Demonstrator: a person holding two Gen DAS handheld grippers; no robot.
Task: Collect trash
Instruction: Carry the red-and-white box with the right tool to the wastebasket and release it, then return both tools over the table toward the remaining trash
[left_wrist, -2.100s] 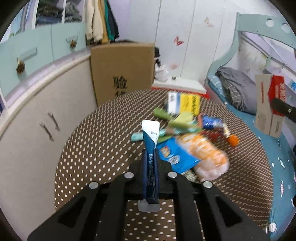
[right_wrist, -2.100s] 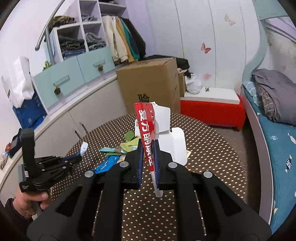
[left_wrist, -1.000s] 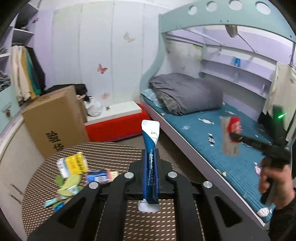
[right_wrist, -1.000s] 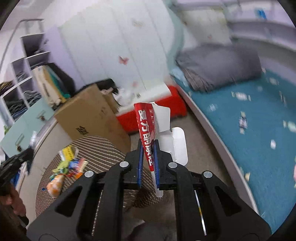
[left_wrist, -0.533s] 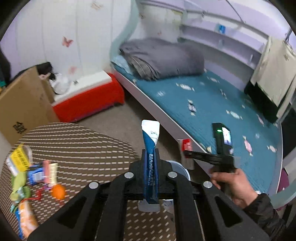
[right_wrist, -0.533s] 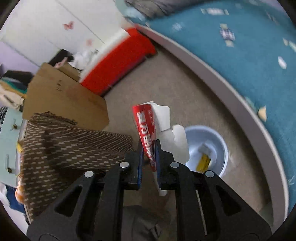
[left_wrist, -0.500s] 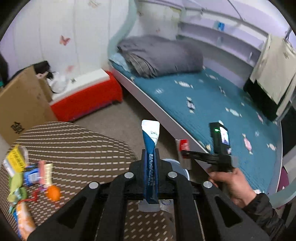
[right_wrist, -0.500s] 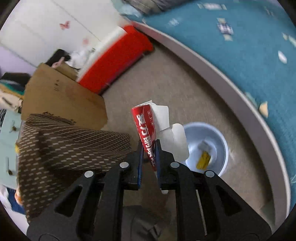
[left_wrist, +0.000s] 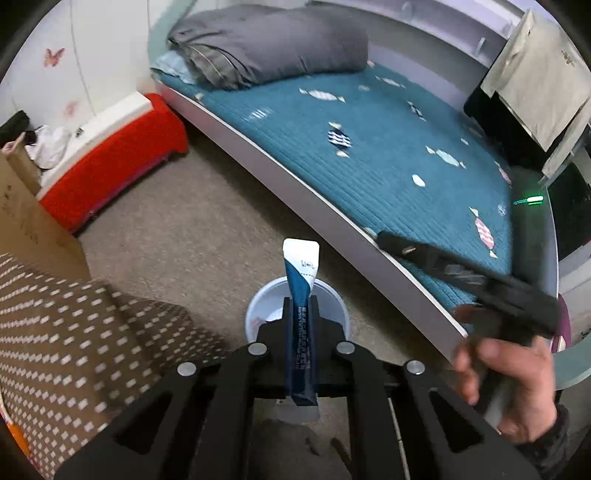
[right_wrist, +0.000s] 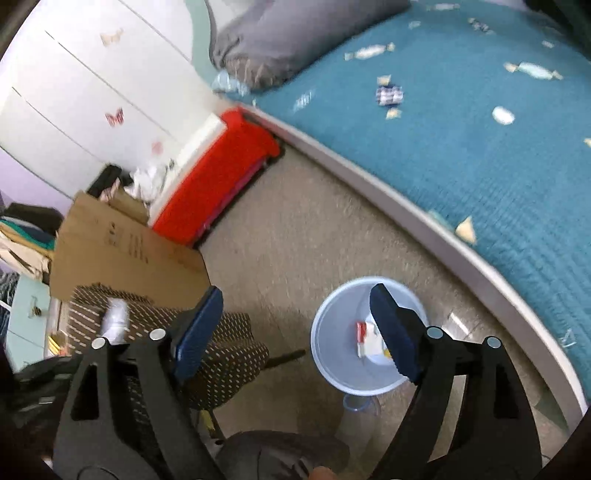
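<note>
My left gripper is shut on a blue and white sachet that stands upright between the fingers, right above a pale blue bin on the floor. My right gripper is open and empty, above the same bin. A red and white carton lies inside that bin beside a yellow scrap. In the left wrist view the right gripper shows as a black shape held by a hand, over the bed edge.
A brown dotted round table is at the left, with its edge also in the right wrist view. A teal bed lies at the right, a red bench and a cardboard box beyond.
My right gripper has opened and the red and white carton has dropped into the bin. My left gripper has moved over the bin with the sachet still held.
</note>
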